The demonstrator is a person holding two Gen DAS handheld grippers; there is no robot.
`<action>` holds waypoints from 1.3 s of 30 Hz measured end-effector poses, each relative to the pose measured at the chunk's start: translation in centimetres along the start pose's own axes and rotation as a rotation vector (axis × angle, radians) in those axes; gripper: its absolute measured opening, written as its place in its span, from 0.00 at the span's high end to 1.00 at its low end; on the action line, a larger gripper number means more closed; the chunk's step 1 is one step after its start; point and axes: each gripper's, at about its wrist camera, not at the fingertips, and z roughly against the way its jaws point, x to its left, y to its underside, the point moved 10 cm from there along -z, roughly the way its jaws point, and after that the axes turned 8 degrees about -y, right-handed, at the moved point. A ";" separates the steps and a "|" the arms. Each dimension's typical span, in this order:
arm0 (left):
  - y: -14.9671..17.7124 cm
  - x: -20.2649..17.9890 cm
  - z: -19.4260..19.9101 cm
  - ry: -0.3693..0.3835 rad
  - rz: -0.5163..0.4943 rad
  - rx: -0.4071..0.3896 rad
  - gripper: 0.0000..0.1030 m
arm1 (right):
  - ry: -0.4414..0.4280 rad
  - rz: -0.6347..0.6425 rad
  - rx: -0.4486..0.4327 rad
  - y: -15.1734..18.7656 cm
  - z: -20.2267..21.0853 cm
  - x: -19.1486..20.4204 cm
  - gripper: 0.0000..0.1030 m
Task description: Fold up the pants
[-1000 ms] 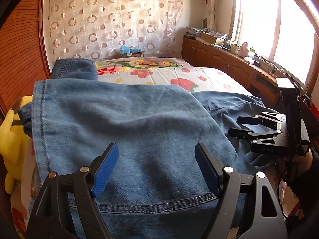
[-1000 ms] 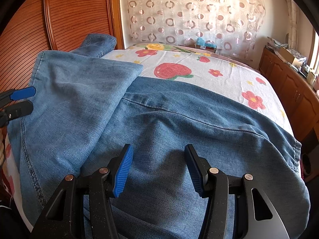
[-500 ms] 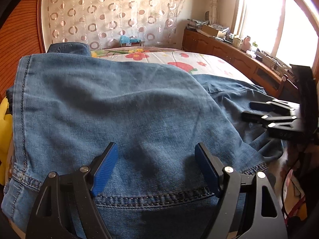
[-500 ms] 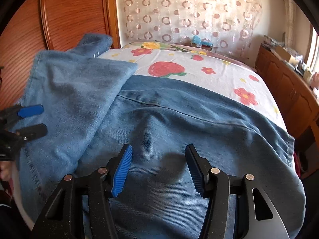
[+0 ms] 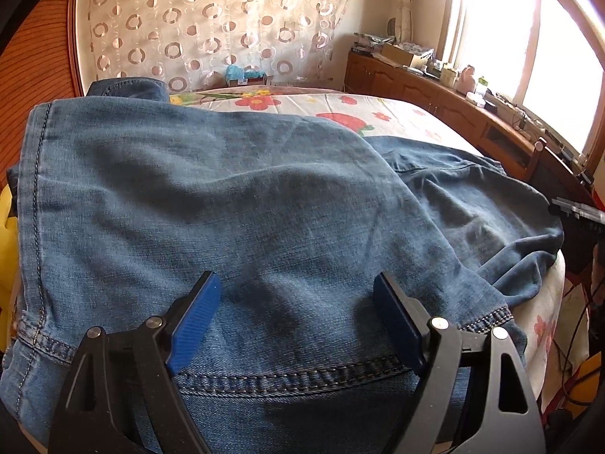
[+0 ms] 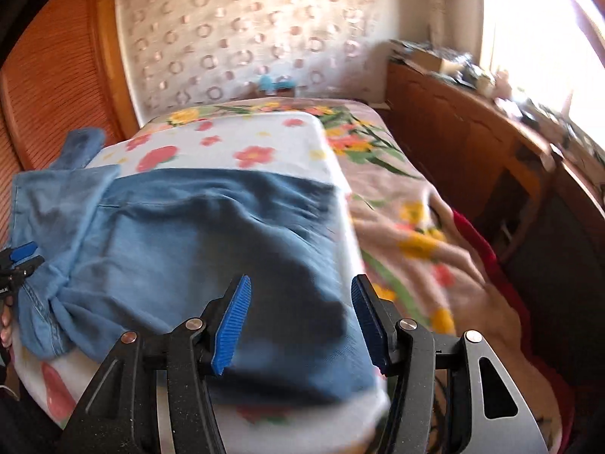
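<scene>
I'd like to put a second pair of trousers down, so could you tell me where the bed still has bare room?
The flowered sheet beyond the jeans, up to the curtain, is free, as is the blanket between the jeans and the wooden cabinets. The near end is crowded: jeans, plus both the left gripper and right gripper.

Bedroom with a flower-print bed point(image 5: 412, 117), circle-patterned curtain point(image 5: 211, 22) behind, ribbed wooden panel point(image 6: 53, 87) at left, low wooden cabinets point(image 5: 408, 83) with clutter under a bright, sunlit window point(image 5: 529, 38) at right.
</scene>
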 end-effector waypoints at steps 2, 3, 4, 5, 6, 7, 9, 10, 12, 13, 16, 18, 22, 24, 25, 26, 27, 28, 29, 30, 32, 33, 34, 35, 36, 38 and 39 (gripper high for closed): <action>0.0 -0.1 0.0 0.005 0.004 0.001 0.19 | 0.005 -0.018 0.008 1.0 0.4 -0.8 0.44; 0.0 -0.1 -0.1 0.006 0.002 0.002 0.18 | 0.007 -0.027 0.011 1.6 0.5 -1.3 0.44; 0.1 -0.2 -0.1 0.003 -0.003 0.003 0.18 | 0.005 -0.035 0.014 1.8 0.6 -0.8 0.44; 0.0 -0.1 -0.1 0.000 -0.008 0.004 0.18 | 0.000 -0.045 0.019 2.0 0.7 -0.8 0.44; 0.0 -0.1 -0.1 -0.003 -0.011 0.004 0.18 | -0.006 -0.052 0.024 2.2 0.6 -0.9 0.44; 0.0 -0.2 -0.1 -0.004 -0.012 0.004 0.18 | -0.011 -0.054 0.028 2.5 0.5 -0.9 0.44; -0.2 -0.1 -0.1 -0.002 -0.009 0.004 0.18 | -0.018 -0.061 0.035 2.9 0.3 -1.3 0.44; -0.2 -0.1 -0.1 0.000 -0.007 0.003 0.18 | -0.026 -0.063 0.037 3.1 0.3 -1.4 0.44; -0.2 -0.2 -0.1 0.000 -0.009 0.003 0.18 | -0.038 -0.061 0.040 3.3 0.1 -1.2 0.44; -0.2 -0.2 -0.1 -0.001 -0.012 0.003 0.18 | -0.041 -0.057 0.041 3.3 0.2 -1.1 0.44; -0.2 -0.2 0.0 -0.003 -0.016 0.005 0.18 | -0.042 -0.041 0.049 3.5 0.1 -0.6 0.44; -0.3 -0.1 0.1 0.003 -0.016 0.004 0.18 | -0.017 -0.029 0.071 3.9 -0.3 -0.4 0.44; -0.4 0.0 0.5 0.017 -0.003 0.001 0.18 | 0.004 -0.006 0.074 3.8 -0.2 -0.4 0.54; -0.5 0.1 0.7 0.020 0.002 -0.001 0.18 | -0.017 -0.003 0.073 3.5 -0.2 -0.3 0.70; -0.6 0.1 0.9 0.020 0.005 -0.004 0.18 | -0.023 0.001 0.074 3.5 -0.2 -0.2 0.72; -0.6 0.2 1.1 0.020 0.008 -0.007 0.18 | -0.025 0.006 0.076 3.4 -0.2 -0.1 0.78; -0.7 0.3 1.2 0.020 0.010 -0.009 0.18 | -0.032 0.013 0.077 3.4 -0.2 0.0 0.81; -0.8 0.4 1.5 0.021 0.010 -0.013 0.18 | -0.038 0.025 0.077 3.3 -0.1 0.4 0.83; -0.9 0.4 1.8 0.020 0.010 -0.018 0.18 | -0.043 0.037 0.068 3.1 0.2 1.0 0.85; -1.1 0.6 2.2 0.015 0.010 -0.026 0.18 | -0.054 0.049 0.055 2.7 0.5 1.4 0.86; -1.6 0.8 2.9 0.006 0.013 -0.041 0.18 | -0.081 0.078 0.021 1.4 1.5 2.7 0.87; -1.8 1.0 3.3 0.003 0.015 -0.048 0.18 | -0.094 0.092 -0.002 0.5 2.1 3.3 0.87; -2.0 1.1 3.7 -0.001 0.019 -0.056 0.18 | -0.108 0.105 -0.026 -0.4 2.7 4.0 0.87; -2.3 1.3 4.2 -0.005 0.021 -0.063 0.18 | -0.119 0.119 -0.045 -1.3 3.3 4.6 0.87; -2.5 1.5 4.5 -0.010 0.022 -0.069 0.18 | -0.137 0.134 -0.071 -2.4 3.9 5.4 0.87; -3.1 2.0 5.4 -0.020 0.024 -0.085 0.18 | -0.173 0.158 -0.108 -4.0 4.9 6.9 0.87; -3.3 2.2 5.8 -0.024 0.024 -0.093 0.18 | -0.195 0.170 -0.123 -4.8 5.3 7.7 0.87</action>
